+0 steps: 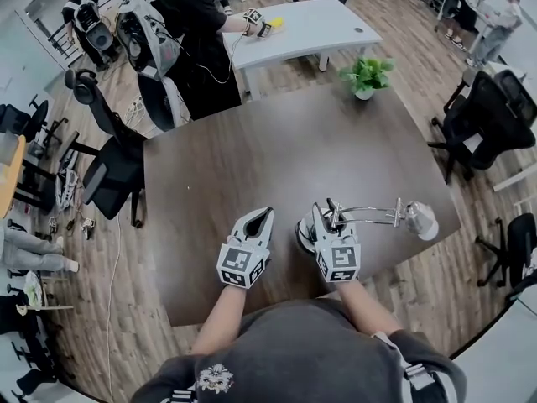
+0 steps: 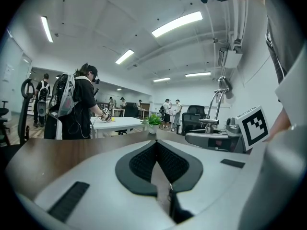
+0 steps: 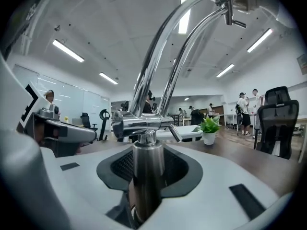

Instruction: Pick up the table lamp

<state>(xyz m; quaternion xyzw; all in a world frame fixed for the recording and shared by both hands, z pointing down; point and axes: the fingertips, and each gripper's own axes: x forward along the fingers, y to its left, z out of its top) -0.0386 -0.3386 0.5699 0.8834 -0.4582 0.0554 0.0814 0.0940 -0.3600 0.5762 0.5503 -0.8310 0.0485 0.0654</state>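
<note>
From the head view, your right gripper (image 1: 325, 212) sits at the table lamp (image 1: 369, 215) near the front of the dark table (image 1: 218, 183). The lamp's chrome arm runs rightward to its white head by the table's edge. Your left gripper (image 1: 264, 215) rests just beside it on the left. In the left gripper view, those jaws meet with nothing between them, and the lamp stands off to their right. In the right gripper view, the jaws are clamped on the lamp's upright post (image 3: 146, 176), so the right hand looks placed to lift straight up. Across the table, a white pot (image 3: 209, 138) holds a leafy green plant.
</note>
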